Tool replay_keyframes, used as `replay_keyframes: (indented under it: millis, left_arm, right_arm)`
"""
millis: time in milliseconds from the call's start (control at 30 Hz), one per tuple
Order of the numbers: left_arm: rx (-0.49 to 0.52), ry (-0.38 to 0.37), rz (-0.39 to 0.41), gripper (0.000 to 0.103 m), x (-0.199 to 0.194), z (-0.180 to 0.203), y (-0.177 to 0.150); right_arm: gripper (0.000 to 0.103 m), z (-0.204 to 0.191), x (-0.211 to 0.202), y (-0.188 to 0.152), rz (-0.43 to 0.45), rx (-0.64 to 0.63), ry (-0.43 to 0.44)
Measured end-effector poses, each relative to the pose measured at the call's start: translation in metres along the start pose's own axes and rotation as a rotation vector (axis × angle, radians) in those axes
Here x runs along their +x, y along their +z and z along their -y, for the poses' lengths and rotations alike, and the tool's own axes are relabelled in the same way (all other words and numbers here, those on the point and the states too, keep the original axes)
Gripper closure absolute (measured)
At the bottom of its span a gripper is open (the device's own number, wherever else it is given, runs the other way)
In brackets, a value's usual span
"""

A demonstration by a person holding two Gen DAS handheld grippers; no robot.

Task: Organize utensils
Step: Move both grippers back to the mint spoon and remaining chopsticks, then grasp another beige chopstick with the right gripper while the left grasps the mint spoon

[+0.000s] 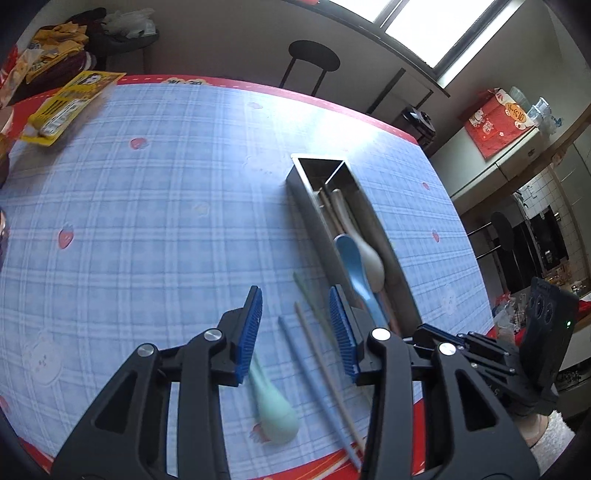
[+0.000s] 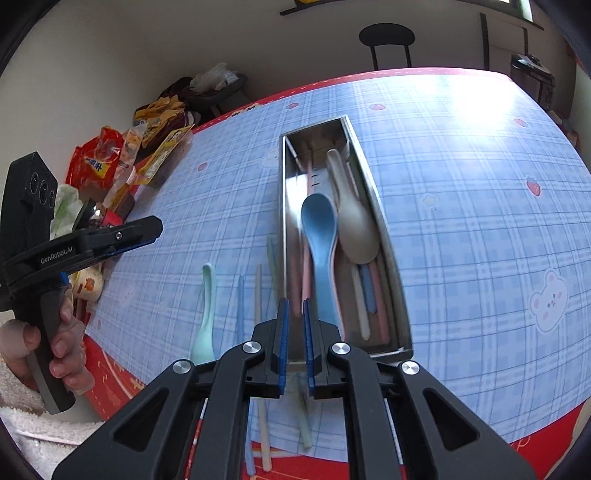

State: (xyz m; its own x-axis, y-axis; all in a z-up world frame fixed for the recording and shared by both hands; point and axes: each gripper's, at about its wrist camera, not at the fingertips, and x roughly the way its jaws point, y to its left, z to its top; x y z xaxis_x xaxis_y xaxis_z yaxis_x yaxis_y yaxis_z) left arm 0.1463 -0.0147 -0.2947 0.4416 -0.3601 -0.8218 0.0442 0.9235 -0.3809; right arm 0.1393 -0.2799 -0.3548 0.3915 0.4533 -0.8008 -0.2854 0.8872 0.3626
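Steel tray held blue spoon and beige spoon; left tool part-open, empty; right tool nearly closed, empty.

My table wears a blue plaid cloth dotted with strawberries and edged in red. A yellow snack packet lies at its far left corner, beside a heap of red and yellow wrappers spilling along that edge. Beyond the far side I see a black round stool against the wall, under a bright window.
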Motion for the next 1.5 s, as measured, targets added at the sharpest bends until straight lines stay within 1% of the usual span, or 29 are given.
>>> replay_keyframes:
  millis: [133, 233, 367, 500, 600, 733, 767, 800, 867, 1033, 1067, 1167, 1200, 1267, 1500]
  left_arm:
    - [-0.037, 0.031, -0.022, 0.063, -0.004, -0.023, -0.037]
    - [-0.081, 0.028, -0.038, 0.063, -0.002, -0.036, -0.060]
    - [-0.109, 0.033, -0.040, 0.063, -0.003, -0.044, -0.077]
    - [-0.132, 0.059, -0.021, 0.064, -0.010, -0.053, -0.085]
    - [-0.157, 0.053, -0.034, 0.065, -0.009, -0.058, -0.093]
    - [-0.170, 0.045, -0.057, 0.065, -0.006, -0.059, -0.097]
    - [-0.170, 0.044, -0.056, 0.065, -0.006, -0.059, -0.097]
    - [-0.167, 0.044, -0.054, 0.065, -0.007, -0.059, -0.097]
    - [-0.159, 0.043, -0.055, 0.065, -0.007, -0.055, -0.095]
    - [-0.131, 0.045, -0.066, 0.065, -0.004, -0.048, -0.092]
    - [-0.127, 0.044, -0.069, 0.065, -0.003, -0.047, -0.092]
    - [-0.117, 0.043, -0.083, 0.065, 0.001, -0.043, -0.090]
    - [-0.116, 0.041, -0.088, 0.065, 0.003, -0.042, -0.090]
    - [-0.114, 0.038, -0.103, 0.065, 0.007, -0.041, -0.090]
    - [-0.097, 0.036, -0.150, 0.065, 0.021, -0.034, -0.090]
  right_arm:
    - [0.094, -0.014, 0.007, -0.022, -0.040, -0.028, -0.010]
    - [0.094, -0.023, 0.013, -0.034, -0.064, -0.048, -0.021]
    - [0.094, -0.033, 0.018, -0.051, -0.089, -0.089, -0.051]
    - [0.094, -0.038, 0.023, -0.063, -0.120, -0.116, -0.068]
    - [0.094, -0.044, 0.029, -0.070, -0.141, -0.147, -0.087]
    - [0.094, -0.048, 0.038, -0.077, -0.171, -0.170, -0.099]
    - [0.091, -0.049, 0.040, -0.078, -0.176, -0.178, -0.105]
    - [0.085, -0.051, 0.042, -0.079, -0.180, -0.183, -0.104]
    - [0.082, -0.054, 0.044, -0.080, -0.181, -0.200, -0.103]
    - [0.082, -0.060, 0.050, -0.081, -0.194, -0.246, -0.125]
    - [0.084, -0.060, 0.051, -0.081, -0.197, -0.251, -0.130]
    - [0.093, -0.060, 0.055, -0.080, -0.206, -0.258, -0.136]
    - [0.094, -0.060, 0.057, -0.080, -0.212, -0.258, -0.137]
    - [0.095, -0.058, 0.058, -0.079, -0.209, -0.253, -0.133]
    - [0.096, -0.054, 0.058, -0.079, -0.211, -0.252, -0.104]
